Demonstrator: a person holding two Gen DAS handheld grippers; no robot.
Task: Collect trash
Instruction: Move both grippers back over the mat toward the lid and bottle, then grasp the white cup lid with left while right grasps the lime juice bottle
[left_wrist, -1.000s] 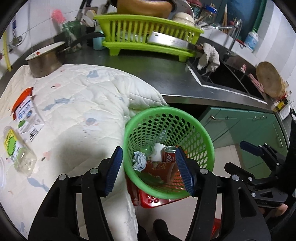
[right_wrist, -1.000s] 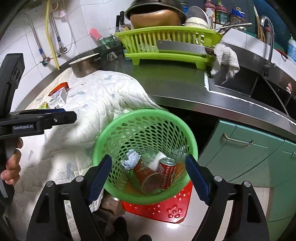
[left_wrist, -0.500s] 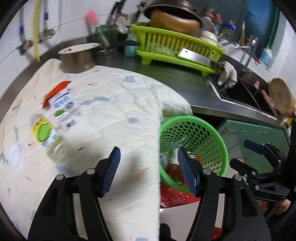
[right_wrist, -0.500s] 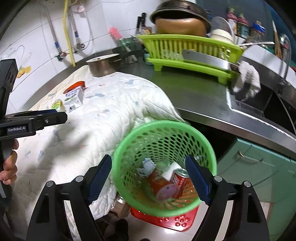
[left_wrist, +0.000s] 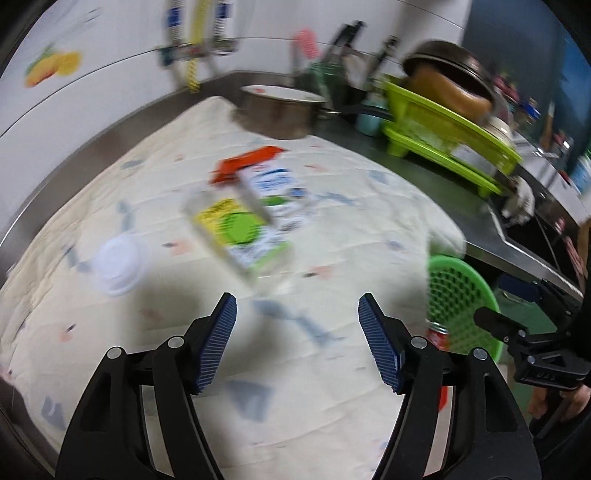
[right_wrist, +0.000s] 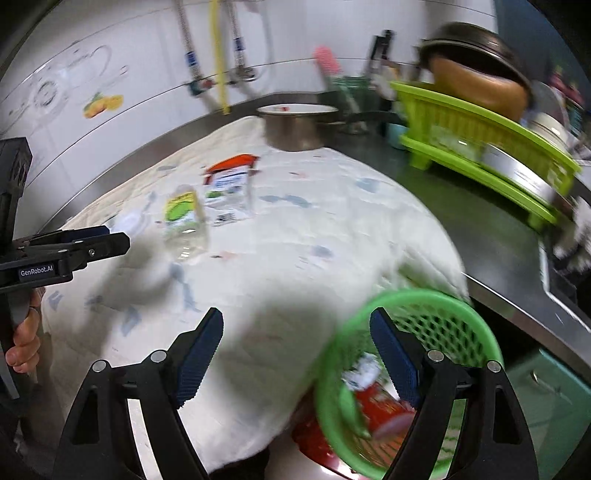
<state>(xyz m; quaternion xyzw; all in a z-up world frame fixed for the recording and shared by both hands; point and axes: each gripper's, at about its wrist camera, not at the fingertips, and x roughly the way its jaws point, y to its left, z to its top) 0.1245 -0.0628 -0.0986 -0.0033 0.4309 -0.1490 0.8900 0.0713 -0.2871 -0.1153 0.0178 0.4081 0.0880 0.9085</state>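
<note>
Clear plastic bottle, green-yellow label, lies flat just ahead of the left fingers. White carton touches it behind. Green basket holds trash.

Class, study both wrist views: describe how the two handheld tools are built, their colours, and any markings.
Both the left tool and the right tool have black plastic arms joined with silver rivets, ending in dark blue ribbed pads. From the right wrist view, the left tool's black body carries a white "GenRobot.AI" label. No cables are visible.

Bare quilt ahead; bottle, carton beyond; basket right.
</note>
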